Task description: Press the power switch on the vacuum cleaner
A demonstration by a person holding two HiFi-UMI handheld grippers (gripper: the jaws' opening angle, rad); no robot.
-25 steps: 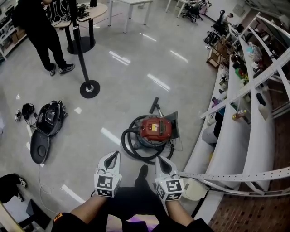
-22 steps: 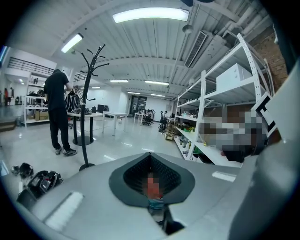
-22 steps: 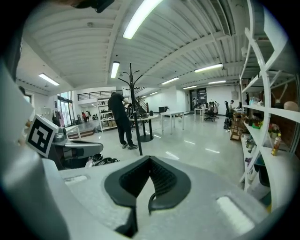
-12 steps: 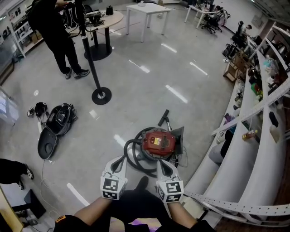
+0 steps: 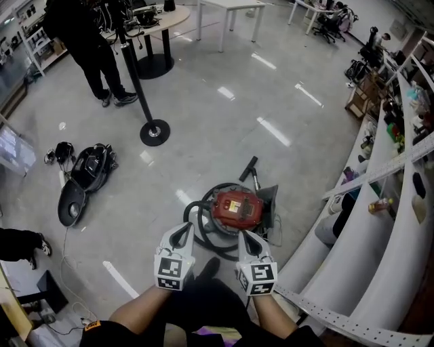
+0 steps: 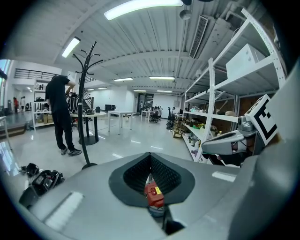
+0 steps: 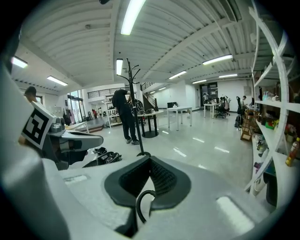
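Vacuum cleaner point(image 5: 237, 209): red canister, stood on the floor at lower centre of the head view, just above both gripper tips in the frame; seen small and distant in the left gripper view, touched by neither.
Hose point(image 5: 201, 223): black, lay looped on the floor round the canister's left side.
Left hand-held gripper point(image 5: 183, 232): jaws together at the tips, clamped on nothing; pointed toward the canister.
Right hand-held gripper point(image 5: 245, 238): jaws together, empty; held beside the left one.
Coat stand point(image 5: 139, 81): black pole on a round base, upper left.
Person point(image 5: 85, 37): in dark clothes, stood at the upper left by a round table point(image 5: 154, 20).
Black case point(image 5: 83, 179): lay open on the floor, left of frame.
Shelves point(image 5: 380, 230): white, ran along the right edge.
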